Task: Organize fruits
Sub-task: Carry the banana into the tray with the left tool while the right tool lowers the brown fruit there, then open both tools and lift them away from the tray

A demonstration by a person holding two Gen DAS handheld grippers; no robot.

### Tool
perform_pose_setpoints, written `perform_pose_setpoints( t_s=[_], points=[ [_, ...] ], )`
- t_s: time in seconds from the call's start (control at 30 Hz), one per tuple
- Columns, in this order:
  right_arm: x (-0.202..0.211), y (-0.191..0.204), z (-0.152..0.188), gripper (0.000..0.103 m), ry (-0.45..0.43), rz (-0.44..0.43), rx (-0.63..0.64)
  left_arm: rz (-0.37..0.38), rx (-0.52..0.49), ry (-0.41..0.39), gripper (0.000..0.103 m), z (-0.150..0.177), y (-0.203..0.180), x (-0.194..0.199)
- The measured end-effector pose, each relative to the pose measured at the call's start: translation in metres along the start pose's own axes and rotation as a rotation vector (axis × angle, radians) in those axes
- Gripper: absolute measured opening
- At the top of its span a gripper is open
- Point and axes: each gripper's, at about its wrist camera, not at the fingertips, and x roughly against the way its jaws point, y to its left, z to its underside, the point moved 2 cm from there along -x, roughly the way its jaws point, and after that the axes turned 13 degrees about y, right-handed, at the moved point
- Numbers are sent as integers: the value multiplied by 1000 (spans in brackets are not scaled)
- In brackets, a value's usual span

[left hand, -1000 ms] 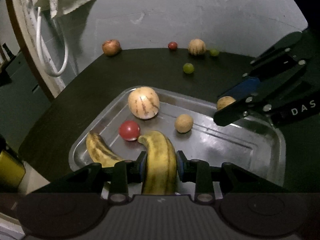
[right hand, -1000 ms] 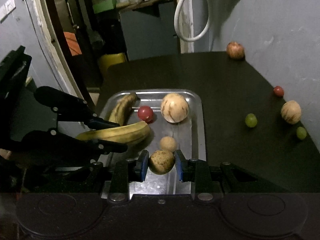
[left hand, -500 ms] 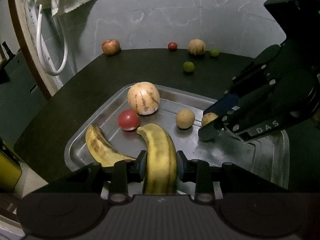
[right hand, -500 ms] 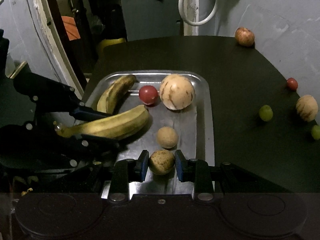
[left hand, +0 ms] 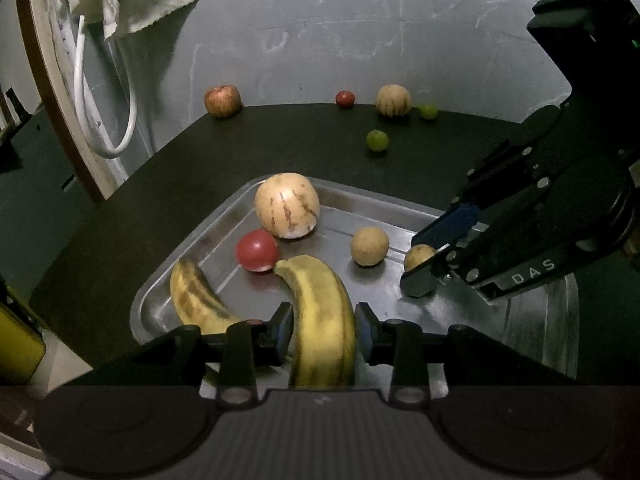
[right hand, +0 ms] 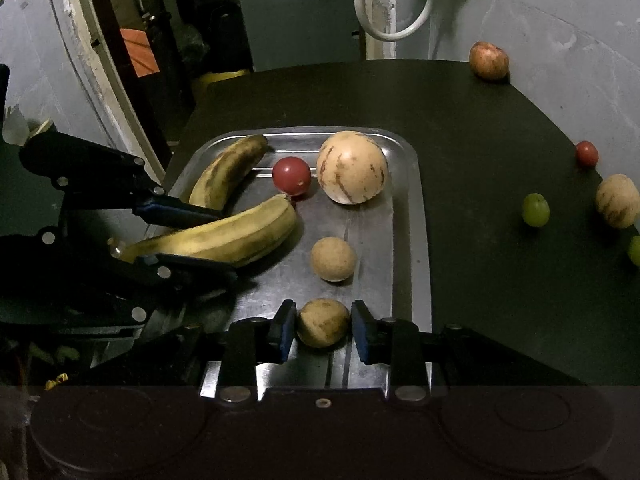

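Over the steel tray (right hand: 416,216), my right gripper (right hand: 324,330) was opening around a small brown round fruit (right hand: 322,322); my left gripper (left hand: 323,328) was opening around a yellow banana (left hand: 320,320).

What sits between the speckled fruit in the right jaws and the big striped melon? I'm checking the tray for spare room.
One small tan round fruit lies between them on the tray; the right wrist view shows it best.
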Motion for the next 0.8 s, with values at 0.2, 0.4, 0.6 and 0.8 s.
perform_pose_setpoints(
  t_s=[0.2,0.4,0.6,0.8],
  points=[
    [11,-7,-3,40,-25,-19,-42,-20,-2,-13,51,-3,1,7],
    [40,-19,-9,59,-85,-41,-106,-35,60,-32,68,-12,7,21],
    [82,-33,-5,88,-170,-54,-170,3,260,-75,91,-26,16,44],
    [123,-51,15,98,-238,-55,-229,45,393,-128,98,-32,9,66]
  ],
)
